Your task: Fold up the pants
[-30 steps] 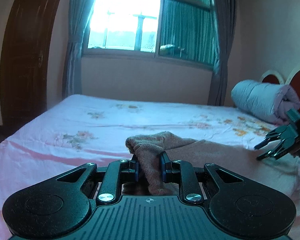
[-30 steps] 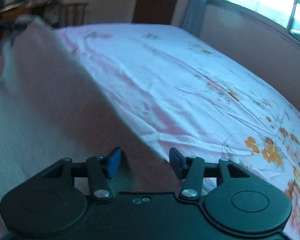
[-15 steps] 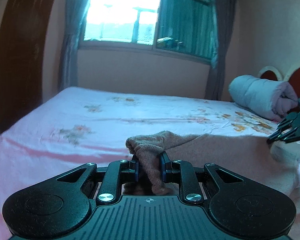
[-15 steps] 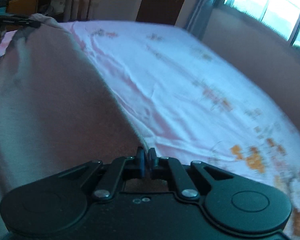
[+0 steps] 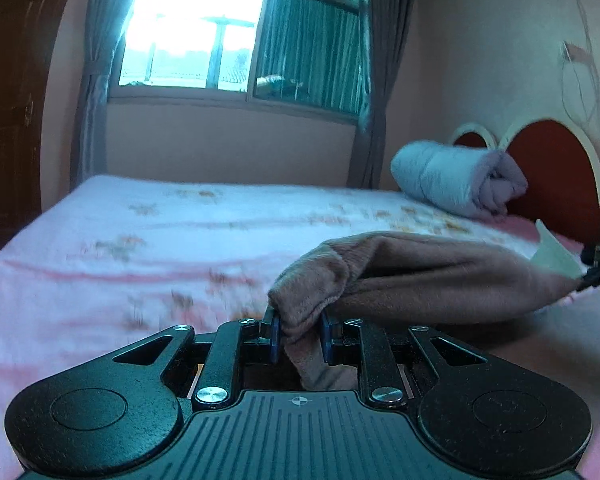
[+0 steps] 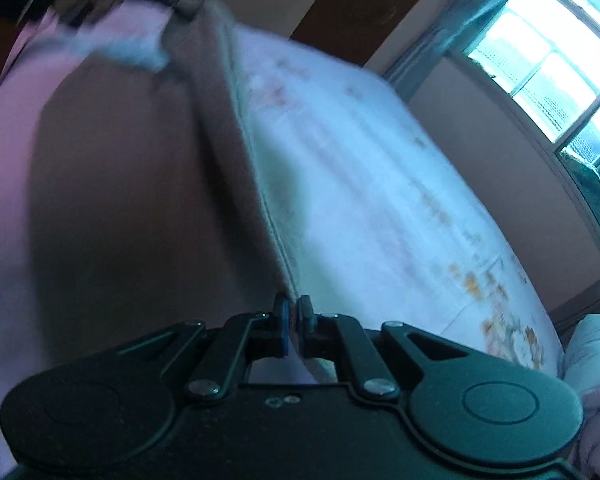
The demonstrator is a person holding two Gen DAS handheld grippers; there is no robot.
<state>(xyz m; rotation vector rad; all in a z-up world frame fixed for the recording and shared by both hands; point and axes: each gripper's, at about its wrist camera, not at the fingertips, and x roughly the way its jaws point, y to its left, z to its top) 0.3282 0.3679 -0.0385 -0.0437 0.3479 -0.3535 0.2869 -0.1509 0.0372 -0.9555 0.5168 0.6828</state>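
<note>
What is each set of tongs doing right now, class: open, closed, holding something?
Left tongs: closed on a bunched end of the brown pants.
Right tongs: closed on the edge of the pants.

Brown pants (image 5: 432,272) over a pink, orange-flowered bedsheet (image 5: 140,240).

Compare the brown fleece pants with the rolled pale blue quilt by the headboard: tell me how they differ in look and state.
The brown fleece pants are stretched out and lifted between the left gripper and right gripper, each shut on an end; the rolled pale blue quilt lies untouched on the bed. The pants are brown and drawn flat, the quilt pale blue and rolled into a thick bundle. Both are soft textiles.
</note>
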